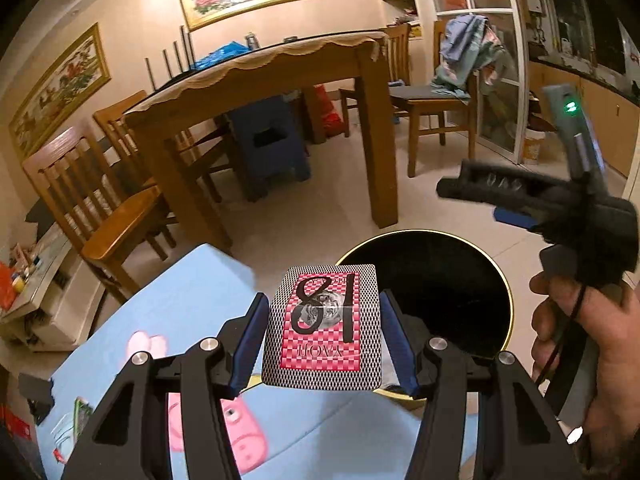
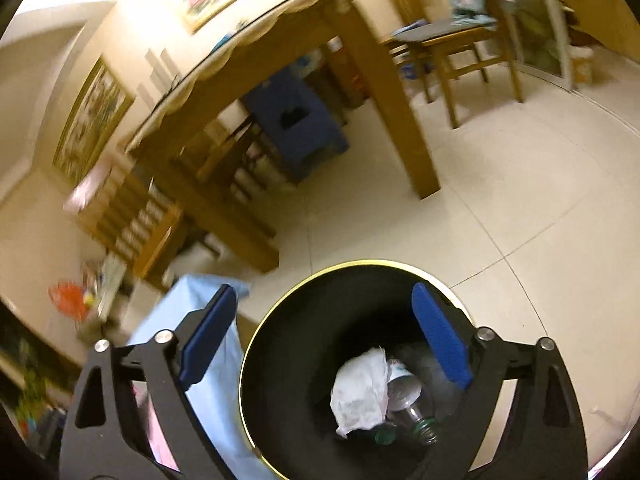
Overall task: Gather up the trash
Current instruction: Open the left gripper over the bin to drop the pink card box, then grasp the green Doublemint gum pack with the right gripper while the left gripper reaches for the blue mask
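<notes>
Pale floor tiles [image 2: 500, 208] surround a black bin [image 2: 280, 360] with a gold rim, beside a light blue cloth-covered surface [image 1: 192, 300]. Left gripper [image 1: 324, 336] grasps a card box [image 1: 324, 328] by its side edges, near the bin's rim. Right gripper [image 2: 324, 340] hangs released above the bin, where crumpled paper [image 2: 360, 392] and a clear bottle [image 2: 416, 412] lie.

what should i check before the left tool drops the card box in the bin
1. Card box gripped in left tool: ok.
2. Box over the trash bin opening: cannot tell, it sits near the rim.
3. Right tool open, nothing between its fingers: ok.
4. Right tool clear of the drop path: cannot tell, it hangs over the bin.
5. Room in bin above crumpled paper and plastic bottle: ok.
</notes>
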`<act>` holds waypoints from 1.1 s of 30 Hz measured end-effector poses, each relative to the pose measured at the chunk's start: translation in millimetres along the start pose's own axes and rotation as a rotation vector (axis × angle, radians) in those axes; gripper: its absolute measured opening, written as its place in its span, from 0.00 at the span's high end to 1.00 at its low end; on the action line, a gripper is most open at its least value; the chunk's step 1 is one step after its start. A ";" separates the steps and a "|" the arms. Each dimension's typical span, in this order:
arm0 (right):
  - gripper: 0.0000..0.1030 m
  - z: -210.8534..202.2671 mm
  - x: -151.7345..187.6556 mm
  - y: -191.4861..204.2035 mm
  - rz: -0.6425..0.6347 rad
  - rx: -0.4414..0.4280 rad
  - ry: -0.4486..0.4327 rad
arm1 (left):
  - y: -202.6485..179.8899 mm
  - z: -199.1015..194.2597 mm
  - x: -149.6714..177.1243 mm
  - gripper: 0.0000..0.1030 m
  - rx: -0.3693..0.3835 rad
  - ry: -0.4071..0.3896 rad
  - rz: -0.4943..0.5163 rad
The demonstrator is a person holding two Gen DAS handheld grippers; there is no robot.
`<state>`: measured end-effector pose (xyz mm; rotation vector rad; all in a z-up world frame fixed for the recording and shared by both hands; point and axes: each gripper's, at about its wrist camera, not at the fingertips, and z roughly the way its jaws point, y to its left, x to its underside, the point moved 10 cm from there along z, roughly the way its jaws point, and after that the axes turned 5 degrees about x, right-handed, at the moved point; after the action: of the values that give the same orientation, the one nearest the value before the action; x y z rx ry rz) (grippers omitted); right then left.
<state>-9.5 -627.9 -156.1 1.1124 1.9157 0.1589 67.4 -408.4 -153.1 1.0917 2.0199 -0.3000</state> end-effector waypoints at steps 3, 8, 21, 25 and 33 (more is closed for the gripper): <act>0.11 -9.8 -8.0 -11.2 0.037 0.008 -0.034 | -11.2 13.9 -5.6 0.47 0.011 0.008 0.020; 0.10 -16.0 -14.3 -19.5 0.058 0.022 -0.061 | -23.0 27.6 -11.0 0.15 -0.012 0.010 0.049; 0.10 2.4 10.2 26.9 -0.117 0.033 -0.007 | 1.4 -2.6 33.5 0.12 -0.028 0.051 -0.008; 0.10 18.2 36.4 62.1 -0.257 0.045 0.032 | 22.9 -30.5 83.9 0.12 -0.091 0.082 -0.022; 0.10 36.8 92.5 124.9 -0.405 -0.054 0.123 | 107.5 -113.0 170.8 0.10 -0.308 0.069 -0.146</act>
<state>78.6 -495.9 -174.0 0.6722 2.1911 0.0542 38.8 -181.8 -189.9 0.7749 2.1260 -0.0214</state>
